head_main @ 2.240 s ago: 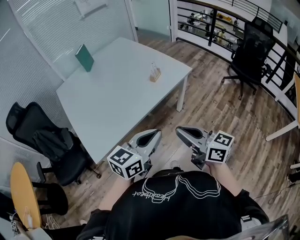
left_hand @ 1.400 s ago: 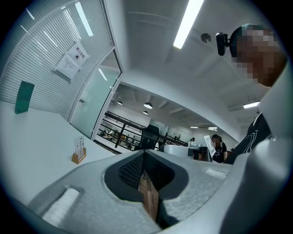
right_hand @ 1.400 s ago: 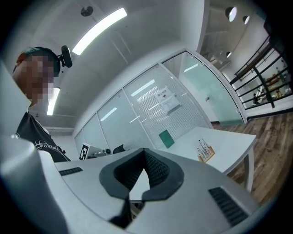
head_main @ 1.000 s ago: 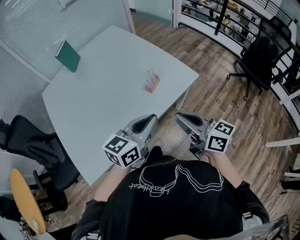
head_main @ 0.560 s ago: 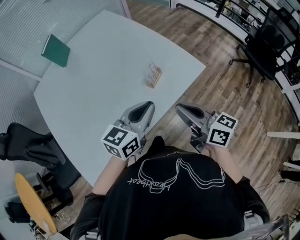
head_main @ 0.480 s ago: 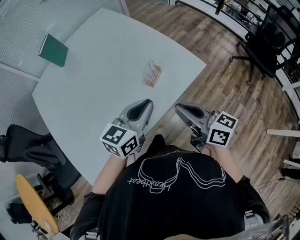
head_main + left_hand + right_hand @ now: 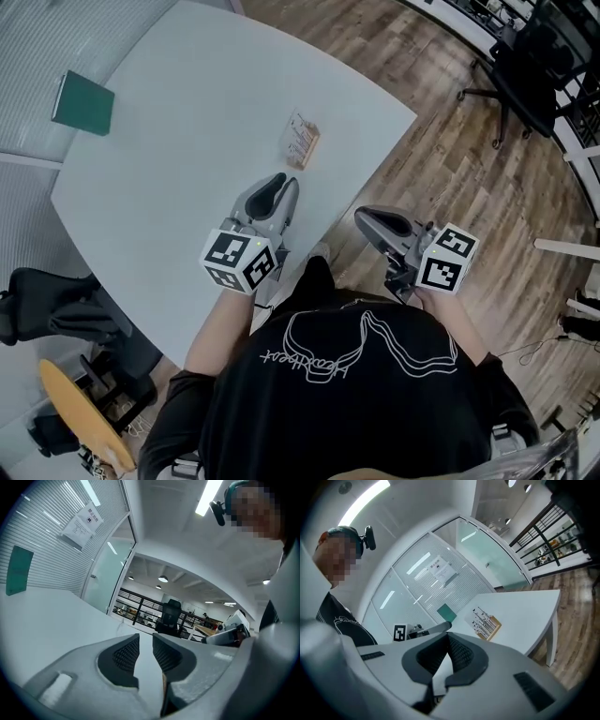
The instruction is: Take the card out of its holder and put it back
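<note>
Farthest left, a green book (image 7: 82,101) lies flat near the far left edge of the pale table (image 7: 187,122), close to the slatted glass wall. Below it, off the table's left corner, stands a black chair (image 7: 56,309). The tabletop between the book and the middle is bare.

The left gripper (image 7: 272,181) hangs over the table's near edge, pointing toward the middle. Its jaws are opening, with a narrow gap between the ribbed pads (image 7: 125,652) and nothing in it.

Just beyond that gripper's tip, apart from it, the card (image 7: 295,139) stands upright in its wooden holder (image 7: 307,150), well in from every edge, with free tabletop all round.

The right gripper (image 7: 370,217) is off the table, over the wood floor (image 7: 441,187), beside the near edge as it runs up to the right corner. Its jaws are together at the tips and hold nothing; its own view looks across at the card and holder.

Far right, a black office chair (image 7: 530,66) stands on the floor, well apart from the table.
</note>
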